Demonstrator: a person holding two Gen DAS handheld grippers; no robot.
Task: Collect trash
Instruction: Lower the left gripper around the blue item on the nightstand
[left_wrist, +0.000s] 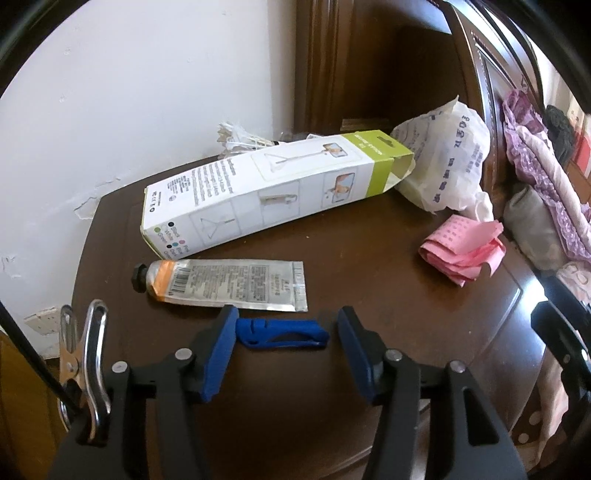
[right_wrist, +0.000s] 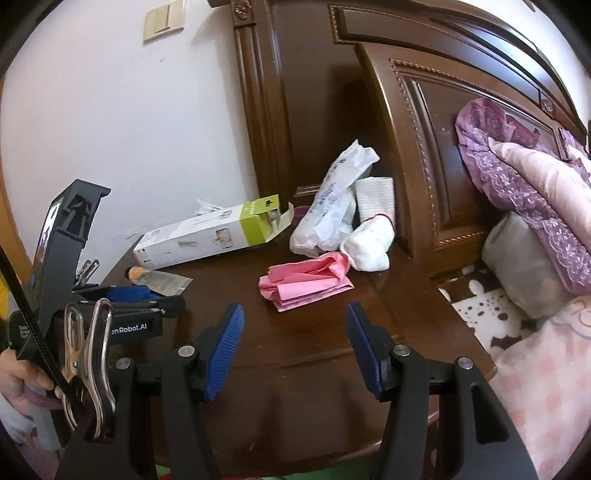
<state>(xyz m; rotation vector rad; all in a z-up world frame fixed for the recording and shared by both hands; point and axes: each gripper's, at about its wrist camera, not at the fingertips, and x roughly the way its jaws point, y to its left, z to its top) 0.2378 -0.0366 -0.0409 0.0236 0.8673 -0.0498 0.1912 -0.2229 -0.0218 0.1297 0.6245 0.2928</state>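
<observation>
- the landmark is the long white and green box (left_wrist: 273, 192), lying on its side across the back of the dark wooden nightstand (left_wrist: 388, 295) with its open green end toward the headboard; empty packaging left that way reads as trash to be gathered.
- just in front of the box, parallel to it, lies a flattened silver tube (left_wrist: 225, 286), its black cap toward the wall; squeezed flat, it looks spent.
- in front of the tube, further from the box, sits a small blue plastic object (left_wrist: 282, 334).
- the left gripper (left_wrist: 286, 332) hangs over that blue object with its blue pads spread to either side, the object between them but not visibly pressed; this looks like lining up for a pick, probably because it is the nearest piece.
- past the box's open end, a crumpled white printed bag (left_wrist: 443, 162) leans by the headboard, with a white roll (right_wrist: 369, 240) beside it.
- in front of the bag, well to the headboard side of the box, is a folded wad of pink paper (right_wrist: 306, 282).
- the right gripper (right_wrist: 293, 339) stands spread and empty above bare wood, aimed toward the pink paper but well apart from it; it seems poised for that piece.
- no bin or trash bag for collecting shows in either view.
</observation>
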